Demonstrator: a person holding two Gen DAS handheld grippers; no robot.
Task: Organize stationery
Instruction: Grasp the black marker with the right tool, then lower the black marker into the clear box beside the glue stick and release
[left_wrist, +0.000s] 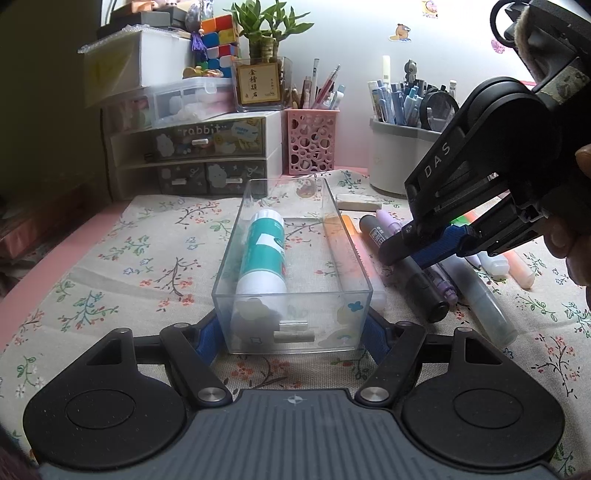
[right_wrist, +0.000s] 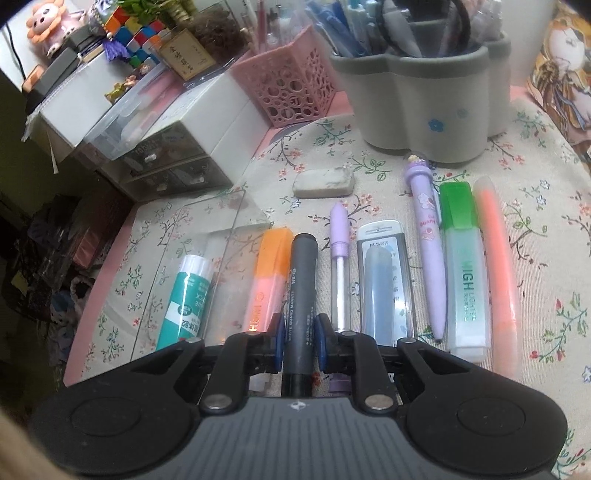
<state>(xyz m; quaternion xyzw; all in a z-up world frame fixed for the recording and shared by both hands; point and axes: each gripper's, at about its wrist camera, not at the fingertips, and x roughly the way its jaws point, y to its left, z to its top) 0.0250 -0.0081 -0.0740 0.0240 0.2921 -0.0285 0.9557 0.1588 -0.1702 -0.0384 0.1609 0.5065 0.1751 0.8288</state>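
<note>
At the far left of the floral cloth (right_wrist: 546, 206), a clear plastic drawer tray (left_wrist: 291, 280) is clamped by the left gripper (left_wrist: 291, 338) — its blue pads are pressed against the tray's two outer side walls at the near end, so the jaws are held wide by the tray itself. Inside the tray a green-and-white glue stick (left_wrist: 264, 254) is seen lying lengthwise, and what looks like an orange highlighter (right_wrist: 269, 273) is laid along the tray's right wall; whether it rests inside or just outside that wall cannot be told.

Next to the right, a black whiteboard marker (right_wrist: 303, 291) is gripped by the right gripper (right_wrist: 300, 345). The jaws are drawn nearly together, with the blue pads pressed on either side of the marker's barrel, and the capped end is pointed away from the camera. In the left wrist view the marker is seen raised at an angle above the other pens.

Further right, a row is laid out on the cloth: a lilac-capped clear pen (right_wrist: 340, 258), a lead case (right_wrist: 386, 280), a purple pen (right_wrist: 428, 236), a green highlighter (right_wrist: 463, 273) and a pink highlighter (right_wrist: 496, 266). An eraser (right_wrist: 324, 181) is set behind them — near a grey pen holder (right_wrist: 417, 99).
</note>
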